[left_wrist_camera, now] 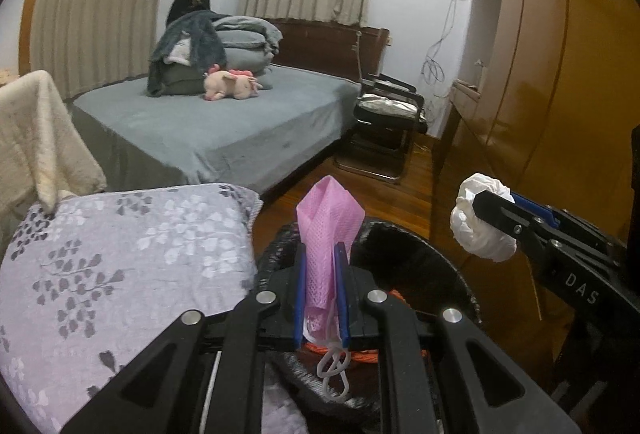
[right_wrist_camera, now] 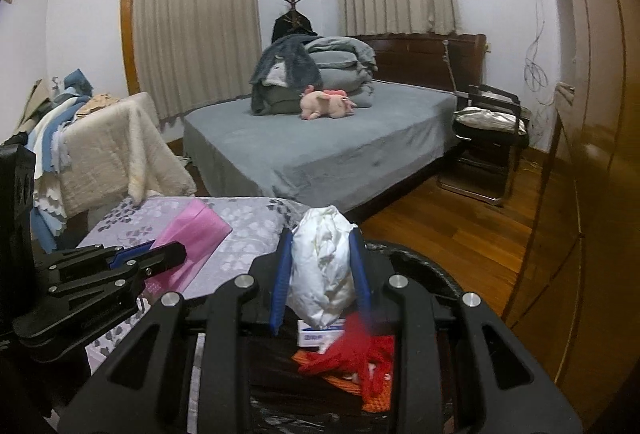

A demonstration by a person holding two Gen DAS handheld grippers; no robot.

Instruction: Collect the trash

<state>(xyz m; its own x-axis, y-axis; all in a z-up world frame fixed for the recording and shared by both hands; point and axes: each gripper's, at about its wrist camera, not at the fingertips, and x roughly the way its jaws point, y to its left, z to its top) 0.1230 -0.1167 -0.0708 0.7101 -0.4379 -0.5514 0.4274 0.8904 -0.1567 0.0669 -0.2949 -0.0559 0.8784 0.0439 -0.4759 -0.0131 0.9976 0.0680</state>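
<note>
My left gripper [left_wrist_camera: 322,254] is shut on a pink face mask [left_wrist_camera: 328,218], held upright over the black-lined trash bin [left_wrist_camera: 424,258]; its white ear loops hang below. My right gripper [right_wrist_camera: 320,238] is shut on a crumpled white paper wad [right_wrist_camera: 322,266], held above the same bin [right_wrist_camera: 420,262]. In the left wrist view the right gripper [left_wrist_camera: 480,204] and the wad [left_wrist_camera: 476,222] show at the right. In the right wrist view the left gripper [right_wrist_camera: 176,254] and the mask [right_wrist_camera: 188,234] show at the left. Red and orange trash [right_wrist_camera: 352,362] and a small white box [right_wrist_camera: 316,338] lie in the bin.
A cushion with a lilac floral cover [left_wrist_camera: 120,266] sits left of the bin. A grey bed [right_wrist_camera: 320,150] with folded bedding and a pink plush toy [right_wrist_camera: 326,104] stands behind. A black chair [right_wrist_camera: 488,138], wooden wardrobe [right_wrist_camera: 592,154] and wood floor [right_wrist_camera: 452,226] are to the right.
</note>
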